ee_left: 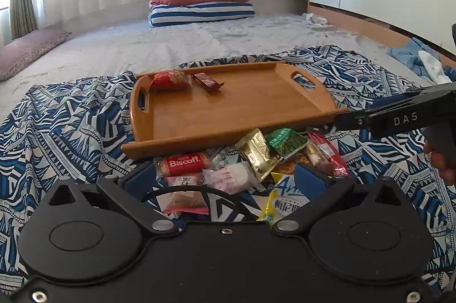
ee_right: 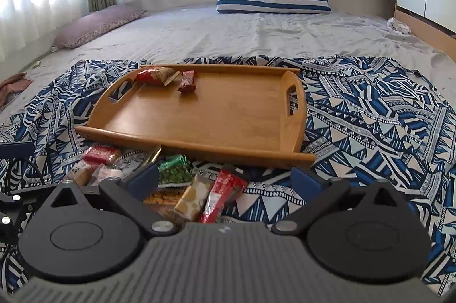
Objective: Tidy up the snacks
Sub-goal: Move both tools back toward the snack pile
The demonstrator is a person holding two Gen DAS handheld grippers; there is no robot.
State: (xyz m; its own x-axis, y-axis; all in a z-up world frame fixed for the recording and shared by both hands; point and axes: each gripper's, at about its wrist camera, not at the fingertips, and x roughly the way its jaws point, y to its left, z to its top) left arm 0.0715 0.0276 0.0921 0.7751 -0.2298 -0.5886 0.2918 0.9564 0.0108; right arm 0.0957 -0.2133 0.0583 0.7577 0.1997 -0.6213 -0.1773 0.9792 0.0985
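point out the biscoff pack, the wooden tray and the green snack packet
Biscoff pack (ee_left: pixel 186 162), left wrist view, on the red label with the white lettering.
Wooden tray (ee_right: pixel 228 115), right wrist view, on the bare middle of its floor.
Green snack packet (ee_right: pixel 174 171), right wrist view, on the middle of its printed front.

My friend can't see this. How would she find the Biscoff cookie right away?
Start at the wooden tray lying on the blue patterned cloth. Just below the tray's near edge is a heap of wrapped snacks; look at the heap's left end. The Biscoff cookie is the red packet there with "Biscoff" in white letters, the only one showing that word.
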